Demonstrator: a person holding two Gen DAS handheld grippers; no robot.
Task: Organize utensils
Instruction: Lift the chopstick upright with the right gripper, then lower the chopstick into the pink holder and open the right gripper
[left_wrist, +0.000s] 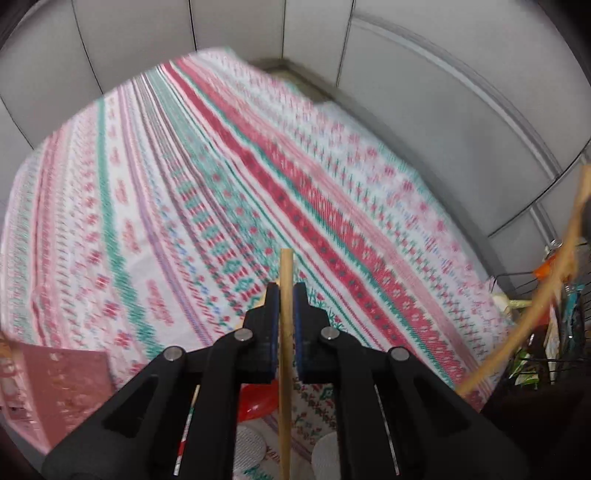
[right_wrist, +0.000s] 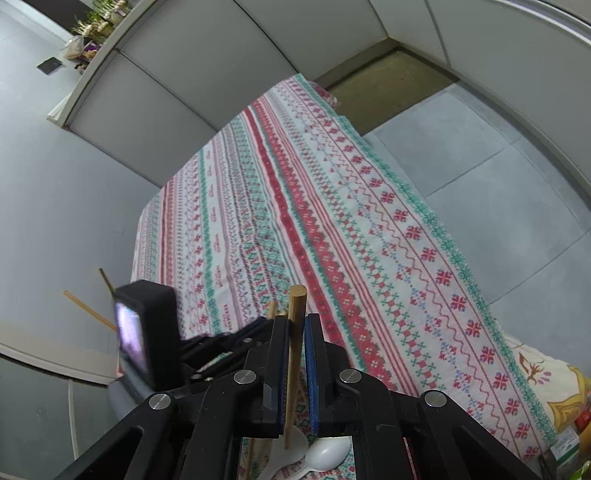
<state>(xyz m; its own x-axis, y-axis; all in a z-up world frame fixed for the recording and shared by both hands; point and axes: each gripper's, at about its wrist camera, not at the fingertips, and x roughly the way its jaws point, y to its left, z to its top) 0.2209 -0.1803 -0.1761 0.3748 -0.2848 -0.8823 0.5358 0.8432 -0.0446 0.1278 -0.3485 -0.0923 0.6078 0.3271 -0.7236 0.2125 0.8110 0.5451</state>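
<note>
Left wrist view first: my left claw (left_wrist: 285, 295) is clamped on a wooden chopstick (left_wrist: 285, 273), which runs straight up between the pads and pokes out past the tips toward twelve o'clock. Below the claw, at six, I glimpse a red spoon (left_wrist: 258, 400) and a second thin stick with red and green bands (left_wrist: 186, 428) on the patterned tablecloth (left_wrist: 184, 184). At three o'clock a wire basket (left_wrist: 546, 354) full of packets sits close, with a blurred pale stick (left_wrist: 546, 295) crossing it. I'd say keep the grip firm and carry the chopstick level, clear of that basket.

Right wrist view: my right claw (right_wrist: 295, 321) is clamped on a thicker wooden stick (right_wrist: 296, 299), its round end up at twelve. White plastic spoons (right_wrist: 325, 458) lie under it at six. The other gripper's camera block (right_wrist: 147, 332) crowds in at nine, so collision there is my worry.
</note>
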